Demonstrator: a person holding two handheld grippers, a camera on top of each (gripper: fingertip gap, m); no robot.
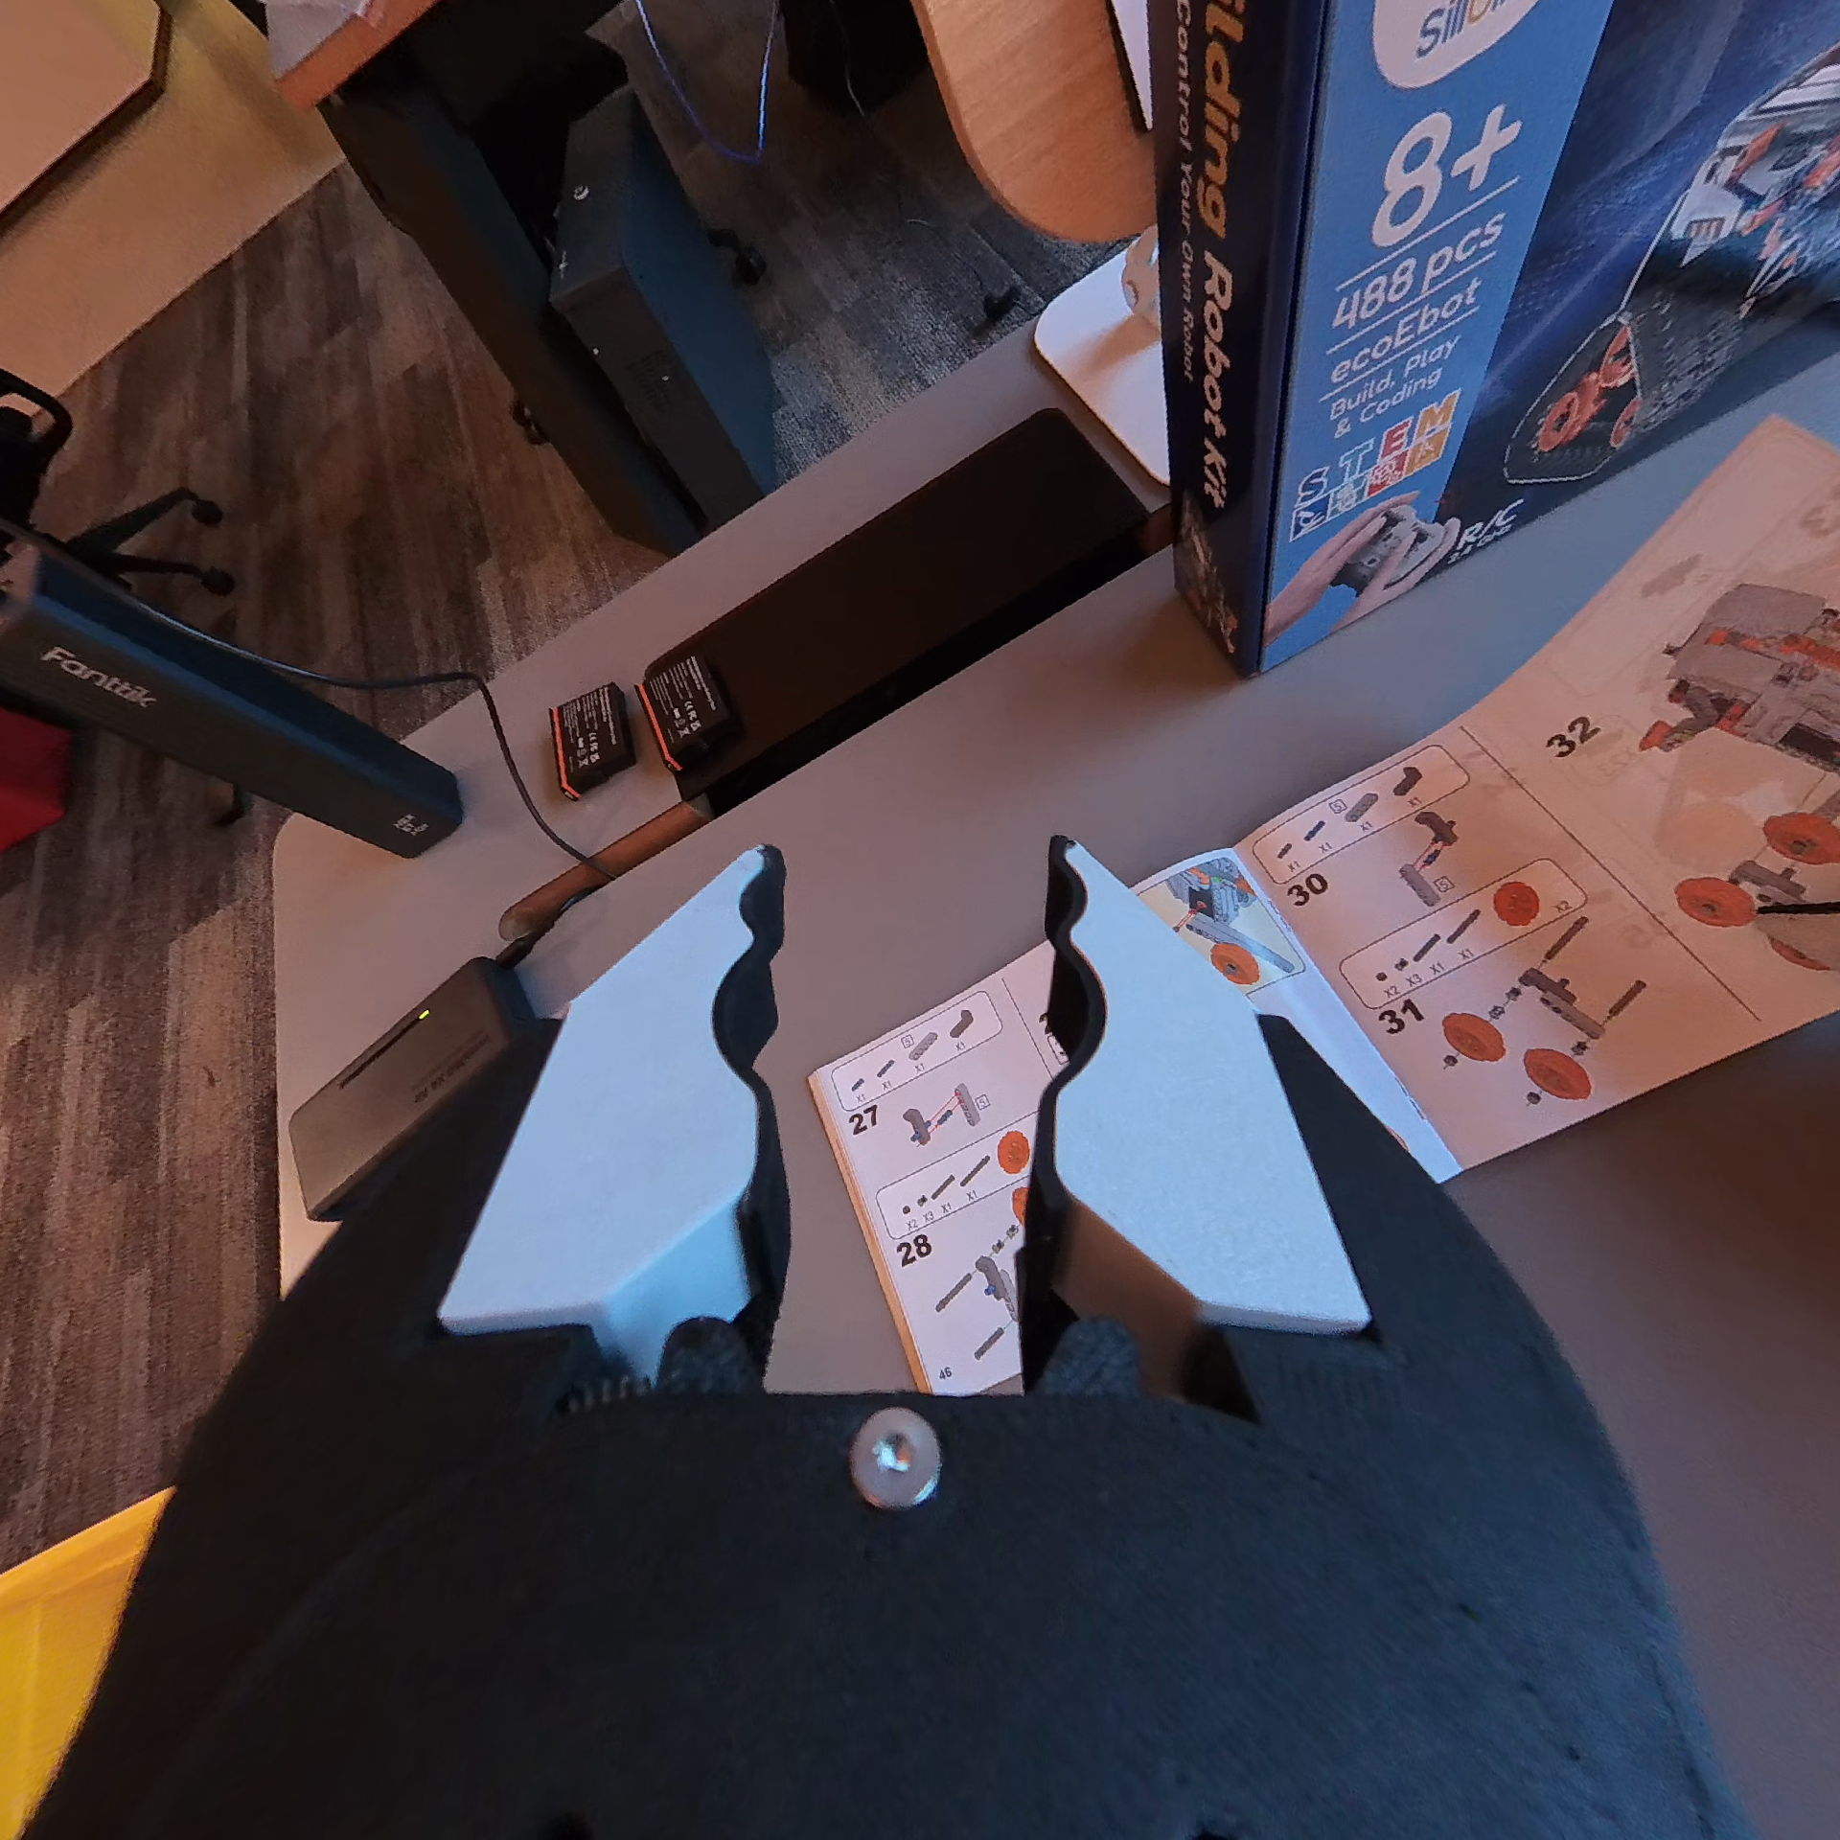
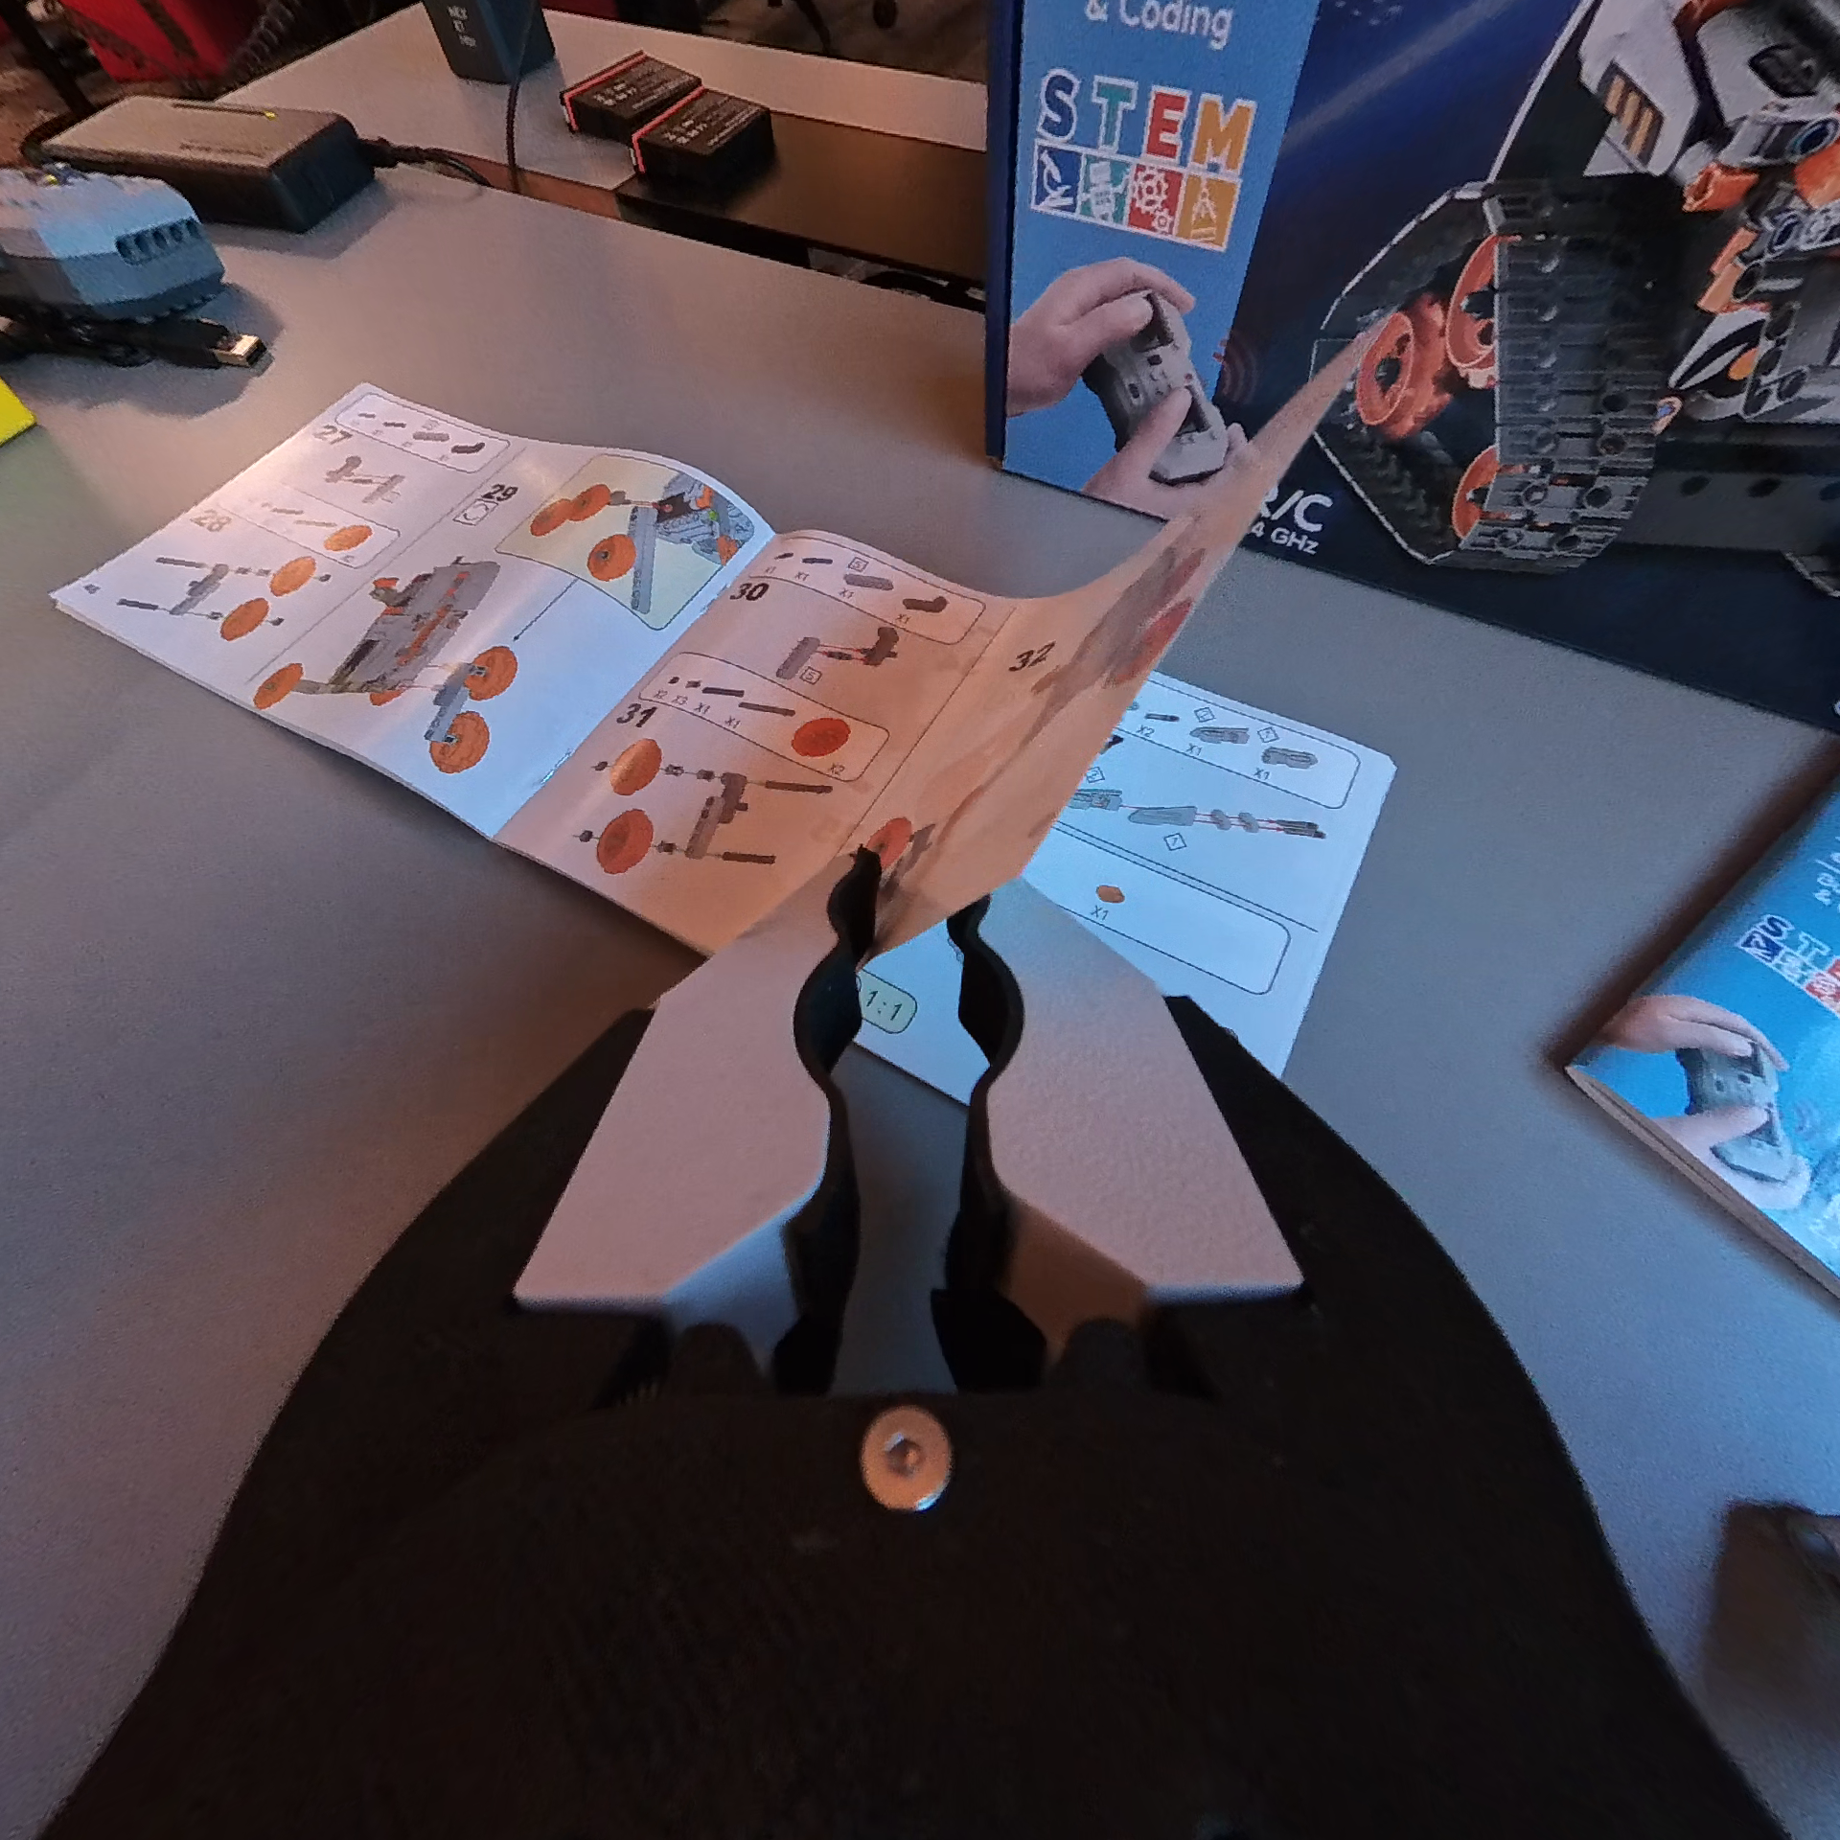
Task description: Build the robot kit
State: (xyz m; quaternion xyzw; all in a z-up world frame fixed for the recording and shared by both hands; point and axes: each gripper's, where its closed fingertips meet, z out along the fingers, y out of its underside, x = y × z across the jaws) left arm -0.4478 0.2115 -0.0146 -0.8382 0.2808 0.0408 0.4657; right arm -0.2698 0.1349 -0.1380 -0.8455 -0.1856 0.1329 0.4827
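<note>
right gripper pinches lower edge of lifted page of open white paper instruction booklet on grey counter. page thin, limp, tearable; hold near edge. left gripper open, empty, above booklet's left page.

My right gripper pinches a lifted page, and I cannot see where its right tip meets the paper. That page hides part of the sheet under it. The big blue box is cut off at the top and right. The second booklet runs off the right edge. My left gripper covers part of the open booklet.
</note>
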